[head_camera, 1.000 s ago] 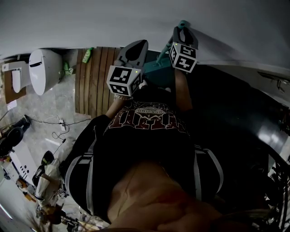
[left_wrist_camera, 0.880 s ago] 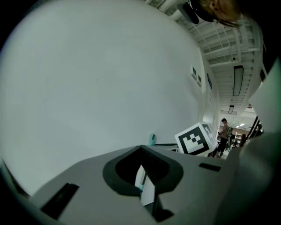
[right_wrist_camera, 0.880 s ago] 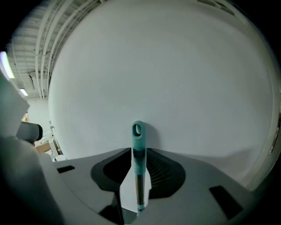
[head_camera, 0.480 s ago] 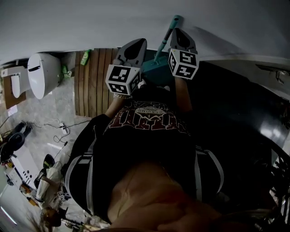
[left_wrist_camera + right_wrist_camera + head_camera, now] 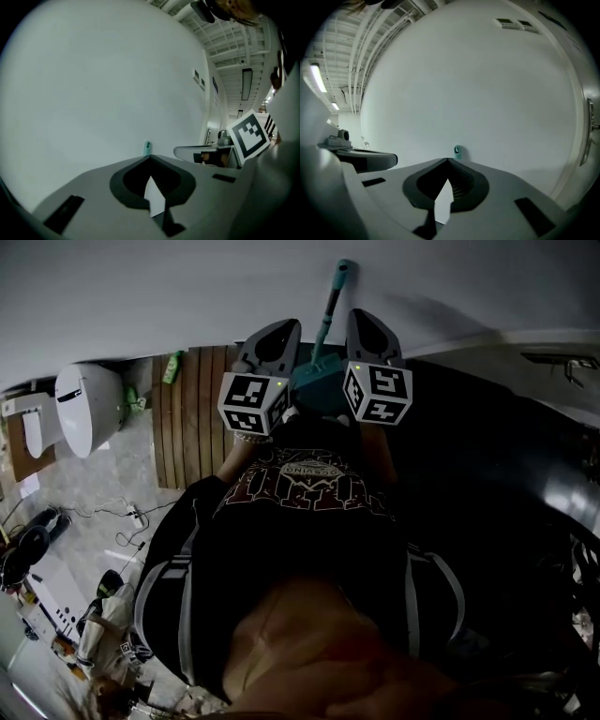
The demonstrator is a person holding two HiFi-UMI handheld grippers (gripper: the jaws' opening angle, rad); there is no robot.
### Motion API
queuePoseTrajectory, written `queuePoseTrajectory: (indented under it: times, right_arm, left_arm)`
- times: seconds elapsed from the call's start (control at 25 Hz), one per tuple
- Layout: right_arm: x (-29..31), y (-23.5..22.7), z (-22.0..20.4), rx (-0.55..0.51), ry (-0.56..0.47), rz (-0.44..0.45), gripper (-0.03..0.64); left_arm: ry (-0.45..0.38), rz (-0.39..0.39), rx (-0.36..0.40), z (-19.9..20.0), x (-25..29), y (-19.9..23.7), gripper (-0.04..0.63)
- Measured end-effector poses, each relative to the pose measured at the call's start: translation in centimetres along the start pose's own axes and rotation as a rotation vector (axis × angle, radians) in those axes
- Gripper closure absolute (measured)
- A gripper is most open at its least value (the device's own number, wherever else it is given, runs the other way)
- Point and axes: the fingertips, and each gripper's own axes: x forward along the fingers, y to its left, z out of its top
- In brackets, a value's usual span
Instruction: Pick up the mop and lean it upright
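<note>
The mop's teal handle (image 5: pixel 328 315) rises from its teal head (image 5: pixel 314 390) and its tip rests against the white wall (image 5: pixel 187 296). It stands between my two grippers, and neither one touches it. My left gripper (image 5: pixel 281 326) is left of the handle and shut on nothing. My right gripper (image 5: pixel 364 315) is right of it, also shut and empty. In the left gripper view the closed jaws (image 5: pixel 150 158) point at the wall, with the handle tip (image 5: pixel 147 147) just above them. The right gripper view shows the same: closed jaws (image 5: pixel 448 160) below the handle tip (image 5: pixel 457 150).
A white toilet (image 5: pixel 89 395) stands at the left, beside a wooden slatted mat (image 5: pixel 192 418) with a green bottle (image 5: pixel 173 367) at its far end. Cables (image 5: pixel 131 512) and clutter lie on the floor at lower left. The right side is dark.
My right gripper has drawn back from the handle's top and shifted left. The handle now stands steeper and shows longer above both grippers. The left gripper has barely shifted.
</note>
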Motion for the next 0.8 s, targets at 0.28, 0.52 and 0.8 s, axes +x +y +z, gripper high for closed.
queuePoseTrajectory:
  times: [0.28, 0.52, 0.8]
  right_arm:
    - [-2.8, 1.0, -0.8, 0.027, 0.027, 0.056, 0.598]
    - [-4.7, 1.1, -1.6, 0.028, 0.048, 0.061, 0.598]
    - [-6.0, 0.5, -1.5, 0.021, 0.039, 0.046, 0.598]
  left_arm:
    - [0.02, -0.019, 0.003, -0.8, 0.0, -2.1, 0.549]
    - [0.019, -0.041, 0.013, -0.9, 0.2, -3.6, 0.549]
    - [0.018, -0.056, 0.029, -1.1, 0.1, -4.9, 0.549]
